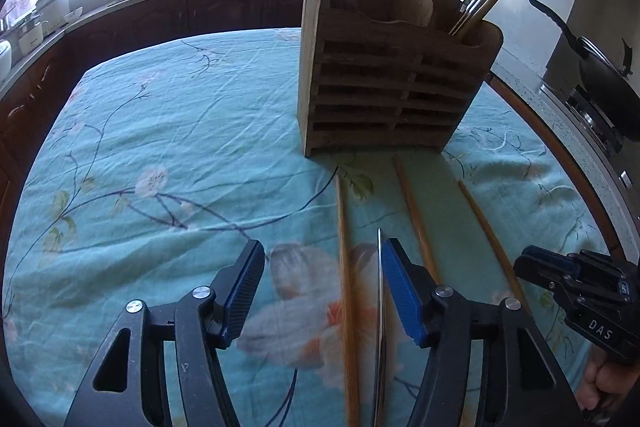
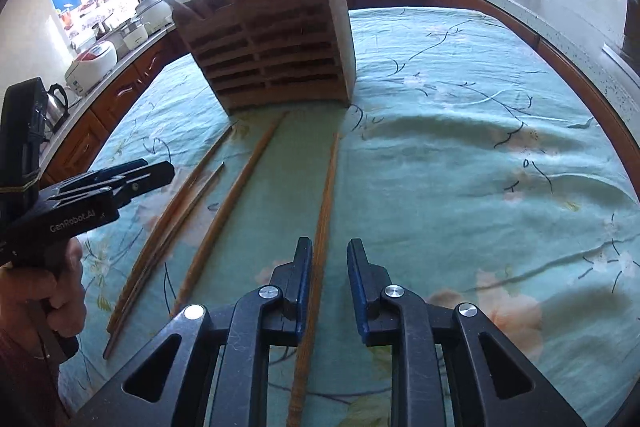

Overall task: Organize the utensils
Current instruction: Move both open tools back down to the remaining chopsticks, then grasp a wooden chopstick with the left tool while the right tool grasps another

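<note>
i read "genrobot.ai" on my left claw (image 2: 160, 173) and "das" on my right claw (image 1: 524, 263). four chopsticks (image 2: 232, 211) lie on the worktop (image 2: 460, 147) before one wooden holder (image 2: 272, 43). left claw stands apart around two; right claw stands narrowly apart around one, pads not pressing.

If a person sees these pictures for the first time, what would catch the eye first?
Probably the tall wooden utensil holder standing on the turquoise floral tablecloth, with chopsticks sticking out of its top. Next, the loose chopsticks lying in front of it, one running between the fingers of the right gripper.
</note>
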Motion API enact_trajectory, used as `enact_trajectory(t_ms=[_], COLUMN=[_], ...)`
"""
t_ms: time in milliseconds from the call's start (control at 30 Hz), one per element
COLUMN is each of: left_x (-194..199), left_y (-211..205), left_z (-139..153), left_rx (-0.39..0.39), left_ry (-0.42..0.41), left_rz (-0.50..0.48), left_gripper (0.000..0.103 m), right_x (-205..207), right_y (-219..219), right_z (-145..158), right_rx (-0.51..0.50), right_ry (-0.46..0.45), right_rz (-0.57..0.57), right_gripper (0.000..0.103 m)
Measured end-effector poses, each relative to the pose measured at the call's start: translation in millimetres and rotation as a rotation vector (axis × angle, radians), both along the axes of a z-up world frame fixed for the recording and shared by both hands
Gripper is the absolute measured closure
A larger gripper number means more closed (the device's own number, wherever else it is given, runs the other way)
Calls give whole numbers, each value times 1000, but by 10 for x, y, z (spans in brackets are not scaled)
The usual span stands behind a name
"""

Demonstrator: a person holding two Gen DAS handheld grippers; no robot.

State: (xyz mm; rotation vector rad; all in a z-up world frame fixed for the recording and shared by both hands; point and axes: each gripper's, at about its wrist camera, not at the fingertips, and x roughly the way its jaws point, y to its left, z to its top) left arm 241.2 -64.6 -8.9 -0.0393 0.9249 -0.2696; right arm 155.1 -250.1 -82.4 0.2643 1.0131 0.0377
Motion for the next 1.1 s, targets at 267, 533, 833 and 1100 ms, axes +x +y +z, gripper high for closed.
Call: enact_trajectory(t_ms=[267, 533, 833, 1100], left_x=[490, 606, 372, -102], left_y=[-310, -425, -99, 188], left_z=[-238, -310, -152, 294], left_rx=[87, 128, -51, -205], left_ry=[56, 22, 7, -101], left_rz=[-77, -110, -63, -29], left_gripper=[76, 98, 100, 100], right_x=[561, 731, 410, 28], right_y=[46, 143, 60, -73], right_z=[-146, -193, 164, 777], right_rx=[-32, -106, 17, 62], right_ry=[25, 19, -69, -216], right_rz=[20, 26, 3, -24], right_gripper=[83, 96, 98, 98])
